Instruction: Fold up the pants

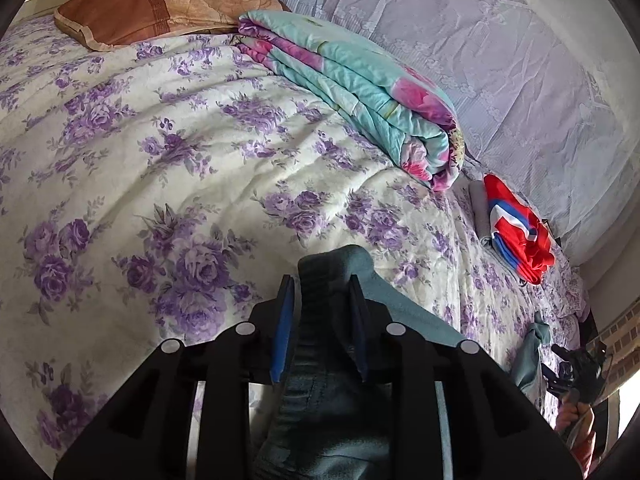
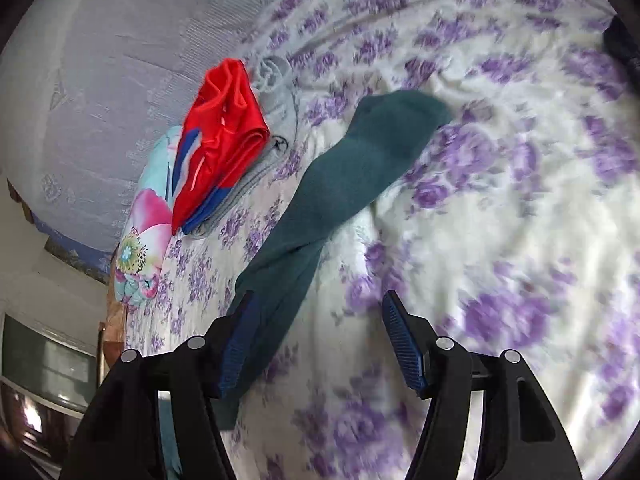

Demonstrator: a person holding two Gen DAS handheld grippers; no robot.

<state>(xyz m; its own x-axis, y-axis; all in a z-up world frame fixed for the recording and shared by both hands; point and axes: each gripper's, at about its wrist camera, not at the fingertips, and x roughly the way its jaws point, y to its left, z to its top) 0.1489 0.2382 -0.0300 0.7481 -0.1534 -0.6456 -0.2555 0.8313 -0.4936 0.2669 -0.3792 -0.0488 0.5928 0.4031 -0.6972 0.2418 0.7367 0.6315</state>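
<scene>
The teal-green pants [image 2: 352, 168] lie as a long narrow strip across the purple-flowered bedspread [image 2: 500, 200]. My left gripper [image 1: 320, 284] is shut on one end of the pants [image 1: 320, 380], the cloth bunched between its blue pads. My right gripper [image 2: 318, 300] is open just above the bed, its left finger [image 2: 236, 344] at the near end of the strip, nothing between its pads. The right gripper also shows at the far right of the left wrist view [image 1: 576, 364], beside hanging teal cloth.
A folded red, white and blue garment [image 2: 220, 136] lies on a folded grey one [image 2: 276, 120] near the lace-covered wall. A rolled turquoise floral quilt [image 1: 360, 88] and a brown pillow [image 1: 160, 8] lie along the far side of the bed.
</scene>
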